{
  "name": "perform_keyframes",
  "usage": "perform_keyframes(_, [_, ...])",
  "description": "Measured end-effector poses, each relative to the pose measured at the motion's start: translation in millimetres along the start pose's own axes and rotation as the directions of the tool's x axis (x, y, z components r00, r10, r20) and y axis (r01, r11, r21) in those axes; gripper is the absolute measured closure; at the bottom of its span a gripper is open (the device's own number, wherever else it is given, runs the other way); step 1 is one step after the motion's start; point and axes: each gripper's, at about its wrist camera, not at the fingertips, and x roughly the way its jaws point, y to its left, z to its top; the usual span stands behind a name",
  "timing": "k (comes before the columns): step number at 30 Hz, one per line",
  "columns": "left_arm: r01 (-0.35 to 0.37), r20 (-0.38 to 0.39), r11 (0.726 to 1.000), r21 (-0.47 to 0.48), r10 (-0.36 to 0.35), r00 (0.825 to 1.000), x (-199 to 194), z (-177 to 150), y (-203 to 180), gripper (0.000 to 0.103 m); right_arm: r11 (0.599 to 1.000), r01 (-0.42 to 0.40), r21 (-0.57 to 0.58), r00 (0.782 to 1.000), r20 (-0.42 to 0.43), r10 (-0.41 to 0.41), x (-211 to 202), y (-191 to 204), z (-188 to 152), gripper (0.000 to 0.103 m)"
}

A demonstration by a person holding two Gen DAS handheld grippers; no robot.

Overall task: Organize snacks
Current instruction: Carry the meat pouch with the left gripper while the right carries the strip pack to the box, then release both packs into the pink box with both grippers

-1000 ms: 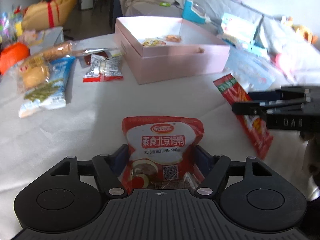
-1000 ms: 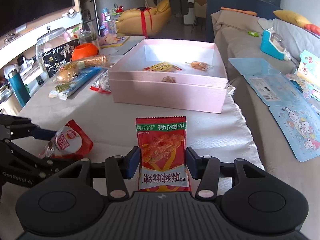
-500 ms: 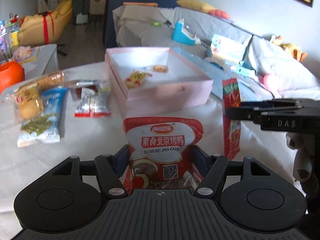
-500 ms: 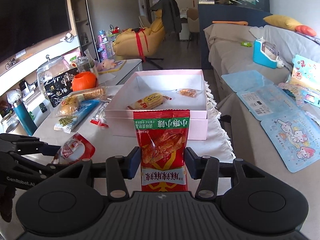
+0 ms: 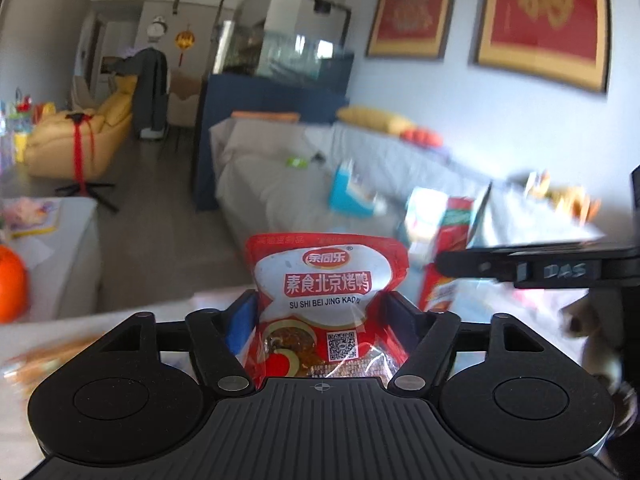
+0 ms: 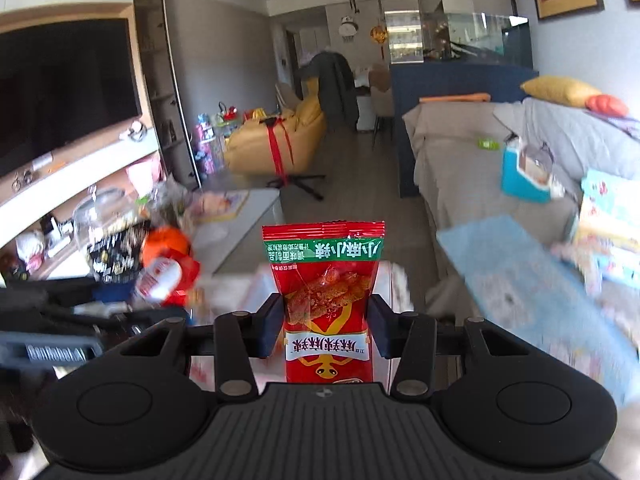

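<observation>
Left gripper (image 5: 320,312): jaws opening, 1 red-and-white foil snack pouch w/ QR code (image 5: 326,304) set upright btw. them; pad contact not clearly seen. Right gripper (image 6: 326,326): jaws closing, pinching 1 red plastic snack packet w/ green band (image 6: 326,304), label upside down. Both packs carried off the desk, held by lower part so tops stay visible, prob. for sorting. Count: 2 grippers, 2 packs, 1 each. Beyond: 1 grey sofa (image 6: 460,152), blurred.
</observation>
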Motion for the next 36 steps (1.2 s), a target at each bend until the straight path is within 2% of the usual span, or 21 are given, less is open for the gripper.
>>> perform_keyframes(2, [0.011, 0.023, 0.998, -0.062, -0.01, 1.0, 23.9, 5.2, 15.1, 0.015, 1.0, 0.018, -0.017, 1.0, -0.016, -0.018, 21.1, 2.8, 20.8, 0.056])
perform_keyframes(3, [0.008, -0.001, 0.996, -0.087, -0.008, 1.0, 40.9, 2.7, 23.0, 0.016, 0.999, 0.017, -0.032, 0.999, -0.04, -0.018, 34.8, 4.5, 28.2, 0.053])
perform_keyframes(4, [-0.003, -0.063, 0.994, -0.113, -0.004, 0.998, 61.1, -1.9, 32.0, 0.016, 0.999, 0.002, -0.048, 0.998, -0.064, -0.005, 48.7, 5.2, 32.9, 0.047])
perform_keyframes(5, [-0.02, -0.135, 0.99, -0.142, 0.001, 0.991, 81.1, -9.6, 41.0, 0.016, 0.998, -0.008, -0.055, 0.996, -0.088, 0.003, 63.2, 4.5, 35.8, 0.035])
perform_keyframes(7, [-0.043, -0.217, 0.982, -0.186, 0.001, 0.976, 100.7, -26.0, 58.0, 0.019, 0.999, 0.029, -0.032, 0.992, -0.118, -0.033, 86.4, -1.0, 37.1, 0.025])
perform_keyframes(9, [-0.018, -0.181, 0.98, -0.2, -0.019, 0.983, 93.2, -33.6, 69.4, 0.022, 0.998, 0.056, -0.009, 0.986, -0.157, -0.057, 103.9, -9.3, 32.4, 0.025])
perform_keyframes(12, [0.006, -0.071, 0.978, -0.21, -0.021, 0.997, 59.4, -36.0, 89.2, 0.022, 0.997, 0.07, -0.019, 0.975, -0.211, -0.072, 123.0, -10.6, 20.9, 0.025])
perform_keyframes(14, [-0.023, -0.021, 0.978, -0.208, 0.019, 1.0, 33.2, -42.1, 102.9, 0.022, 0.996, 0.075, -0.039, 0.968, -0.236, -0.082, 134.1, -1.4, 16.7, 0.025])
perform_keyframes(15, [-0.061, -0.004, 0.978, -0.2, 0.062, 0.998, 18.1, -48.5, 110.9, 0.022, 0.997, 0.064, -0.047, 0.966, -0.247, -0.073, 138.7, 6.9, 15.9, 0.025])
perform_keyframes(18, [-0.201, 0.012, 0.961, -0.19, 0.207, 0.978, -18.0, -70.9, 127.8, 0.022, 0.997, 0.006, -0.071, 0.965, -0.261, -0.024, 154.5, 39.8, 20.0, 0.025])
perform_keyframes(20, [-0.271, 0.004, 0.938, -0.217, 0.278, 0.96, -31.3, -84.5, 141.9, 0.022, 0.996, -0.039, -0.083, 0.962, -0.274, 0.015, 165.1, 65.9, 23.1, 0.025])
perform_keyframes(21, [-0.308, -0.003, 0.918, -0.251, 0.317, 0.948, -40.0, -95.4, 149.9, 0.022, 0.994, -0.062, -0.088, 0.959, -0.282, 0.035, 173.0, 80.9, 24.5, 0.025])
perform_keyframes(23, [-0.327, -0.004, 0.893, -0.31, 0.343, 0.939, -53.4, -110.1, 162.4, 0.022, 0.988, -0.103, -0.114, 0.951, -0.303, 0.064, 189.1, 112.7, 21.0, 0.025])
perform_keyframes(26, [-0.338, 0.005, 0.875, -0.347, 0.362, 0.932, -67.0, -124.6, 173.1, 0.022, 0.978, -0.13, -0.16, 0.934, -0.35, 0.067, 220.2, 159.8, 11.1, 0.025])
perform_keyframes(28, [-0.349, 0.006, 0.865, -0.361, 0.376, 0.926, -71.1, -131.3, 176.9, 0.022, 0.978, -0.117, -0.174, 0.92, -0.391, 0.041, 249.2, 184.0, 2.8, 0.025])
perform_keyframes(31, [-0.33, -0.001, 0.867, -0.373, 0.356, 0.935, -76.7, -137.7, 182.0, 0.022, 0.976, -0.066, -0.206, 0.897, -0.44, -0.032, 290.9, 202.8, -8.5, 0.026])
perform_keyframes(33, [-0.341, 0.0, 0.871, -0.355, 0.364, 0.931, -76.7, -140.2, 178.2, 0.022, 0.979, -0.02, -0.202, 0.88, -0.468, -0.078, 314.6, 209.2, -12.8, 0.032])
perform_keyframes(34, [-0.343, -0.002, 0.872, -0.35, 0.365, 0.931, -80.0, -143.4, 177.3, 0.022, 0.979, -0.022, -0.202, 0.87, -0.486, -0.081, 324.3, 211.6, -14.8, 0.045])
perform_keyframes(35, [-0.343, -0.008, 0.871, -0.352, 0.363, 0.932, -79.3, -146.2, 179.7, 0.022, 0.979, -0.03, -0.204, 0.86, -0.504, -0.079, 332.3, 213.8, -17.5, 0.052])
perform_keyframes(36, [-0.339, -0.017, 0.87, -0.359, 0.356, 0.934, -79.1, -147.5, 180.6, 0.022, 0.979, -0.027, -0.202, 0.851, -0.518, -0.084, 338.5, 214.9, -20.8, 0.054])
